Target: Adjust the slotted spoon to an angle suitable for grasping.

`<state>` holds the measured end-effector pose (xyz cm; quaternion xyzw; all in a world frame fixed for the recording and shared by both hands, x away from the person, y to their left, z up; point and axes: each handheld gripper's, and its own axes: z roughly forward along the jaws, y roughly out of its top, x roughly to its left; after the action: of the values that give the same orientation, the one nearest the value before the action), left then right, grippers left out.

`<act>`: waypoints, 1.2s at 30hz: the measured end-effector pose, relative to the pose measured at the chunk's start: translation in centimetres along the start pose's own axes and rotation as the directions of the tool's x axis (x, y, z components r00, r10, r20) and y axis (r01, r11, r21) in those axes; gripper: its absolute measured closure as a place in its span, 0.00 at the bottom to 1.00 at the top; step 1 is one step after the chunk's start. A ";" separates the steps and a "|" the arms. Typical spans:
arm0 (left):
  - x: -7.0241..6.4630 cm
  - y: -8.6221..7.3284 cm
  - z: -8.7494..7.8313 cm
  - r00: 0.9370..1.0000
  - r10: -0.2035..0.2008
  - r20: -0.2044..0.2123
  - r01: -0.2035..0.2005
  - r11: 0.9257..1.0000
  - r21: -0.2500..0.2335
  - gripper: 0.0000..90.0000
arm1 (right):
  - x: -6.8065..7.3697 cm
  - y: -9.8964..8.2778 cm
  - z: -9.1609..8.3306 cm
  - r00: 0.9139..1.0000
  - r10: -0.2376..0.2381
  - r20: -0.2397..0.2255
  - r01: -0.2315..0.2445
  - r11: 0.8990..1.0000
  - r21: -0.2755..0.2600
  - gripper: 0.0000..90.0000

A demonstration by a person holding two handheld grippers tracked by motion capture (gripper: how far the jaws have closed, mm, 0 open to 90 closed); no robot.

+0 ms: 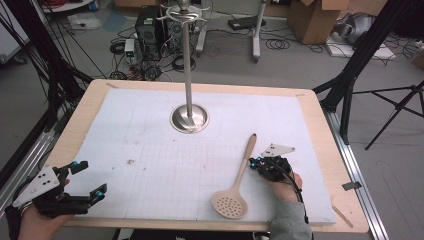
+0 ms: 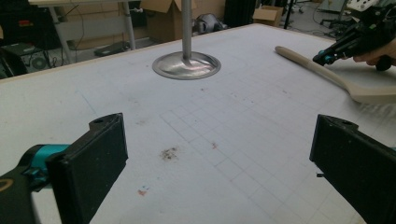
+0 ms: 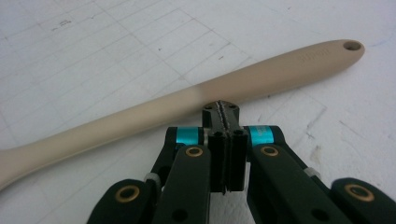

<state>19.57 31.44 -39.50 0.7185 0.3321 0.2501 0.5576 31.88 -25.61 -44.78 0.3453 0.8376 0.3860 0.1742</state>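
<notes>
A beige slotted spoon [image 1: 243, 167] lies flat on the white mat [image 1: 150, 150], its perforated head near the front edge and its handle pointing away. My right gripper [image 1: 253, 163] is low beside the middle of the handle, on its right side. In the right gripper view the jaws [image 3: 222, 109] are pressed together with nothing between them, and their tips sit right against the near side of the spoon [image 3: 154, 112] handle; contact cannot be told. My left gripper [image 1: 91, 177] rests at the front left corner, open and empty, with wide-apart jaws [image 2: 217, 135] facing the spoon [image 2: 322, 74] and the right gripper [image 2: 327, 58].
A steel stand with a round base [image 1: 189, 119] and a tall pole [image 1: 188, 65] topped by hooks rises at the back middle of the mat; its base [image 2: 187, 65] is also in the left gripper view. A wooden table edge [image 1: 345, 200] frames the mat. Tripods and cables surround the table.
</notes>
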 end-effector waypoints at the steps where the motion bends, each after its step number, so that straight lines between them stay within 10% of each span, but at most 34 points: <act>1: 0.0 0.0 -0.2 1.000 -0.001 -0.004 0.001 1.000 0.000 0.05 | 0.0 0.1 0.1 1.000 -0.002 -0.005 0.002 1.000 0.000 1.00; 22: -0.2 -0.9 -3.5 0.996 -0.020 -0.092 0.020 1.000 -0.005 0.05 | 1.4 3.0 3.5 0.992 -0.096 -0.087 0.096 0.995 -0.011 1.00; 36: -0.3 -1.1 -4.2 0.994 -0.027 -0.110 0.026 1.000 -0.007 0.05 | 3.1 4.2 4.9 0.960 -0.192 -0.203 0.191 0.981 -0.026 1.00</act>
<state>16.09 34.08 -39.47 0.6977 0.3711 0.2826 0.5438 34.30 -18.88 -44.79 0.2205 0.8793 0.4033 0.1245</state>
